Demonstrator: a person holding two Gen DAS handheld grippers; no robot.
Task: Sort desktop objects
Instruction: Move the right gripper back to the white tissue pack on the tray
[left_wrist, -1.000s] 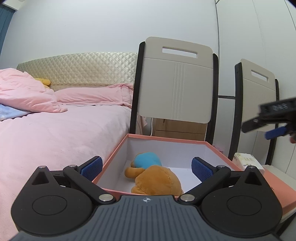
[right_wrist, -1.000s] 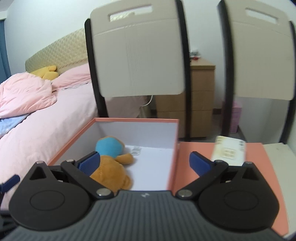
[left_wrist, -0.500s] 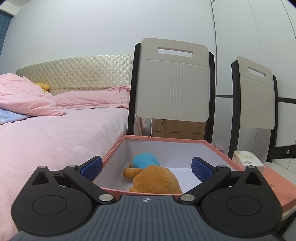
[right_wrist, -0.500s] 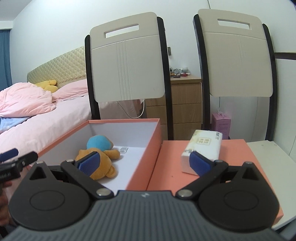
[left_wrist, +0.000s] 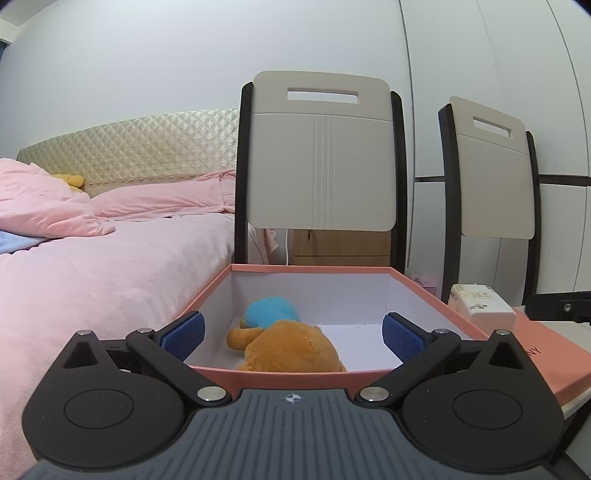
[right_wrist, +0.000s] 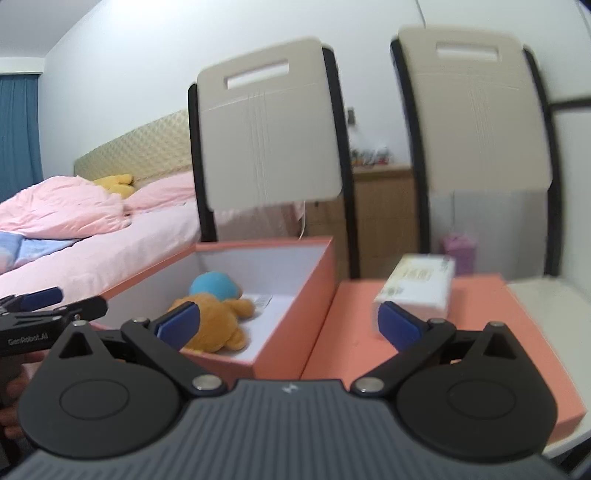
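Hovering level w/ fingers spread wide, empty: left gripper (left_wrist: 291, 332) & right gripper (right_wrist: 288, 321) facing box (left_wrist: 332, 372)

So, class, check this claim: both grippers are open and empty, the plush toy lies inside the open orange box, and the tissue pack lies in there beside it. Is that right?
Not quite. The tissue pack is not in the orange box; the right wrist view shows it on the orange lid beside the box. The rest holds: plush toy inside, left gripper and right gripper open and empty.
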